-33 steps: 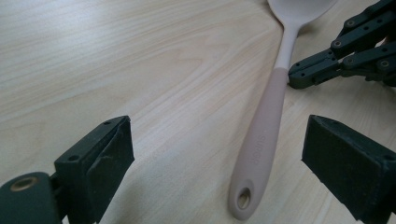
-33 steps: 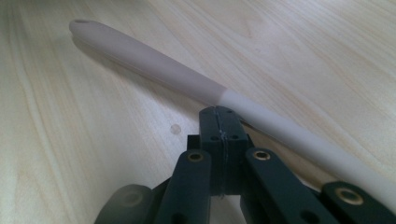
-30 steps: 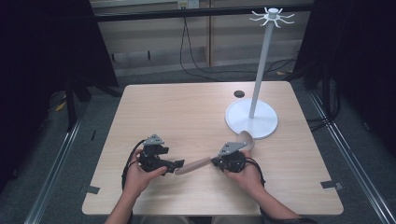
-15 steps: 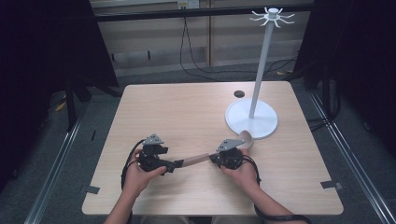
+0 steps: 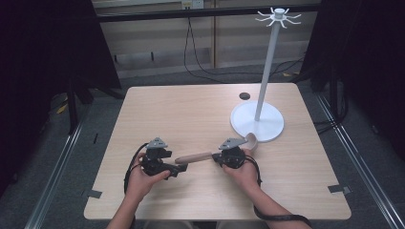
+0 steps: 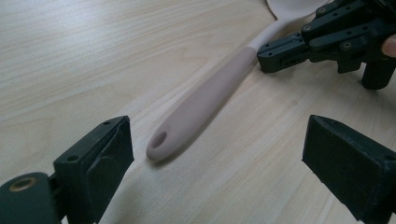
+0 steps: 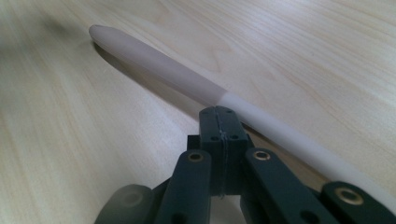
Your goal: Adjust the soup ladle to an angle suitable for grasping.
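A spoon (image 5: 196, 156) with a beige handle and a white bowl lies on the wooden table (image 5: 191, 114), its bowl close to the white stand's base. My left gripper (image 5: 177, 169) is open, and the handle's holed end (image 6: 159, 140) sits just ahead of its two wide-apart jaws (image 6: 219, 140). My right gripper (image 5: 220, 160) is shut with nothing between its jaws (image 7: 219, 116). Its tips rest against the side of the spoon (image 7: 159, 70) where beige meets white, as the left gripper view also shows for the right gripper (image 6: 280, 53).
A white stand with a round base (image 5: 258, 121) and a tall pole topped by hooks (image 5: 278, 14) stands at the right back. A small black disc (image 5: 245, 96) lies on the table behind it. Black tape marks (image 5: 336, 188) sit near the front corners.
The spoon's handle end has swung a little away from the person, toward the left gripper's jaws. The right gripper has shifted slightly left with it.
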`<state>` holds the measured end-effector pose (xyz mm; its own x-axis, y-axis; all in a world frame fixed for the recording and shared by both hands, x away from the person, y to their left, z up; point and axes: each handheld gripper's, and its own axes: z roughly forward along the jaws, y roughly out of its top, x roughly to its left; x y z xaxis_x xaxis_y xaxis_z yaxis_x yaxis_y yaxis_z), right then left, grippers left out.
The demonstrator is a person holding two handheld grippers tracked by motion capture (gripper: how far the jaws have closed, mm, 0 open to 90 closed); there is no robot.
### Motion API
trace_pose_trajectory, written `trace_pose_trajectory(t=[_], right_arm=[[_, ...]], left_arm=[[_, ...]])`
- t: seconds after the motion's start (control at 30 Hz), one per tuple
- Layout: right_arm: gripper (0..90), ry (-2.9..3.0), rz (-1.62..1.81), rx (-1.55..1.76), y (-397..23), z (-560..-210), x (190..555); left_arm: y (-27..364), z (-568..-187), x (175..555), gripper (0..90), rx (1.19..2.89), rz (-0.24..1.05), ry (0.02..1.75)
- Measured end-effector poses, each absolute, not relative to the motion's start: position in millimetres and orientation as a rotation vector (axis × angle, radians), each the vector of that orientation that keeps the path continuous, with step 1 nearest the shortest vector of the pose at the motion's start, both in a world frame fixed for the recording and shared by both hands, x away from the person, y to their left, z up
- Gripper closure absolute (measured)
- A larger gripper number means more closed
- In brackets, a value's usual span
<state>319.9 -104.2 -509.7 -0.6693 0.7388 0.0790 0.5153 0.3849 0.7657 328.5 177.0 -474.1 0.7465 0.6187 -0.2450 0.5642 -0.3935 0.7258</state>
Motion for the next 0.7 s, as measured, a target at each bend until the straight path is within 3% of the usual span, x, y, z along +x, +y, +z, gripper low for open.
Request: trace_pose_trajectory(t=[0.7], right_arm=[[90.0, 2.42, 1.135, 1.094, -102.7, -508.3, 328.6]], left_arm=[[176.9, -474.8, 328.1, 8.5, 2.095, 0.069, 0.886]])
